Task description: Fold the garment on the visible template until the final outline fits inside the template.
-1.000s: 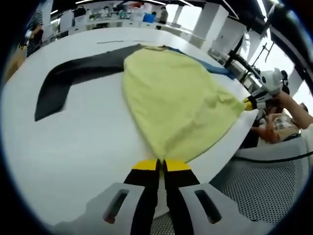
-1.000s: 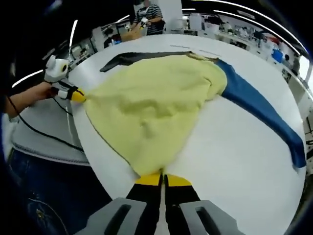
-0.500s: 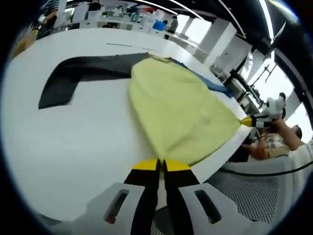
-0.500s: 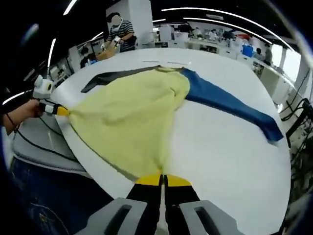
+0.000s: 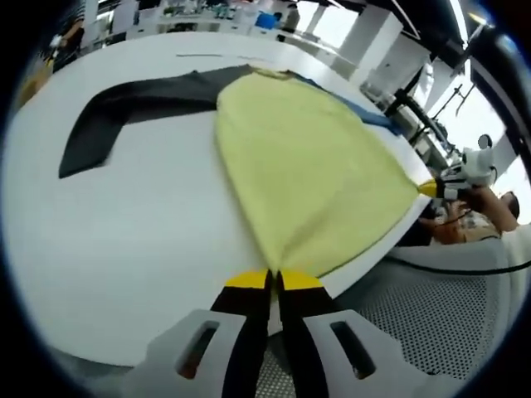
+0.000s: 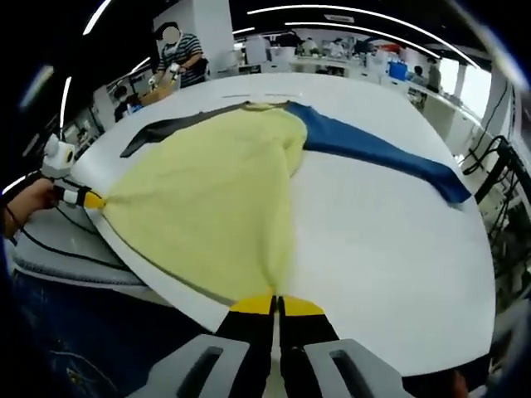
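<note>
Yellow garment [image 5: 311, 178] hem pinched taut between left gripper [image 5: 275, 279] and right gripper [image 6: 276, 305].

The pinched hem of the yellow garment [image 5: 311, 166] disappears between the closed yellow tips of the left gripper [image 5: 275, 278] at bottom centre, so the held edge is hidden. The same holds at the right gripper [image 6: 276, 304] in the right gripper view. The garment's body covers the inner ends of the dark sleeve [image 5: 133, 112] and blue sleeve [image 6: 373, 153]. Workbenches along the top of both views are too small to identify.
</note>
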